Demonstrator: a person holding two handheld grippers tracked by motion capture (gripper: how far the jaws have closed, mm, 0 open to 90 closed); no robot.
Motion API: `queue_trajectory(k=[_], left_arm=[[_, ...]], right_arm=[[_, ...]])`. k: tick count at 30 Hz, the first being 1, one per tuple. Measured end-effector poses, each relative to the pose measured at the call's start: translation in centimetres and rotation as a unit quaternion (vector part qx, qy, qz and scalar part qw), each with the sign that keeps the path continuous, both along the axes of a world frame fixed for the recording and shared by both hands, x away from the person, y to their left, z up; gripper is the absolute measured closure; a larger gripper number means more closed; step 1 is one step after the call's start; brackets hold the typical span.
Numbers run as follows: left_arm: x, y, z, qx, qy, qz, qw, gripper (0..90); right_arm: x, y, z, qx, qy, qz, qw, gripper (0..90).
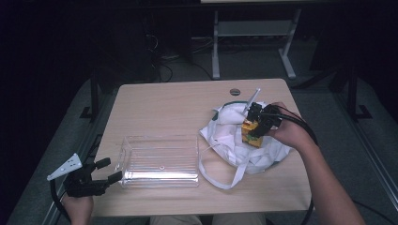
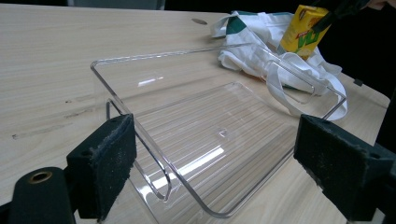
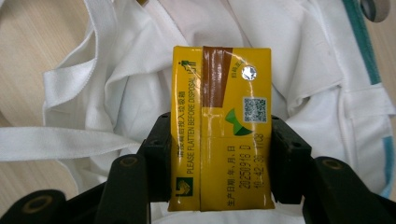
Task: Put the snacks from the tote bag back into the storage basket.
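While above the bag (image 1: pixel 234 140), carton (image 3: pixel 220 126) in right gripper (image 3: pixel 219 154); tray (image 2: pixel 224 140) empty.

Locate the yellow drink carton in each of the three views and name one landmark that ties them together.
High view: the yellow drink carton sits right of centre, held in the right claw above the white cloth bag.
Left gripper view: top right, beyond the clear plastic tray.
Right gripper view: centre, clamped between the black jaws.
Shared landmark: the white cloth bag, directly under or behind the carton in all three.
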State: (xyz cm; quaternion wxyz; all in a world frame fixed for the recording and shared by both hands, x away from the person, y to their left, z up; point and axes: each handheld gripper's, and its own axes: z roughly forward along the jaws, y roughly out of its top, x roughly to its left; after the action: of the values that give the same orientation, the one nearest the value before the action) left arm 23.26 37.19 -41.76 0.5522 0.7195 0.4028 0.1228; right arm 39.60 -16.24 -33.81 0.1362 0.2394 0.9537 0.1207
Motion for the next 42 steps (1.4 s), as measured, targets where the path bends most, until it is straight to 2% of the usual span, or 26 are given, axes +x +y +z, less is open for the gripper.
queue_trajectory(k=[12,17,21,28,39,42], left_arm=[[0.0,0.1,0.0,0.000,0.001,0.000,1.0000,12.8],[0.0,0.0,0.0,-0.004,-0.001,-0.001,1.0000,12.7],[0.0,0.1,0.0,-0.005,-0.003,0.001,1.0000,12.7],[0.0,0.1,0.0,-0.005,-0.003,0.000,1.0000,12.8],[-0.1,0.1,0.0,-0.004,-0.005,0.000,1.0000,12.7],[-0.1,0.1,0.0,-0.004,-0.005,0.000,1.0000,12.7]], right_arm=[[-0.7,-0.6,2.3,0.024,-0.003,-0.001,0.9997,50.8],[-1.3,-0.2,2.8,0.020,-0.006,0.006,0.9998,50.8],[-1.6,0.1,3.1,0.029,0.003,0.017,0.9994,50.9],[-2.2,0.5,4.2,0.044,0.006,0.030,0.9986,51.0],[-3.6,1.7,5.9,0.054,0.002,0.058,0.9968,51.0],[-4.1,2.2,6.5,0.067,0.005,0.073,0.9951,51.0]])
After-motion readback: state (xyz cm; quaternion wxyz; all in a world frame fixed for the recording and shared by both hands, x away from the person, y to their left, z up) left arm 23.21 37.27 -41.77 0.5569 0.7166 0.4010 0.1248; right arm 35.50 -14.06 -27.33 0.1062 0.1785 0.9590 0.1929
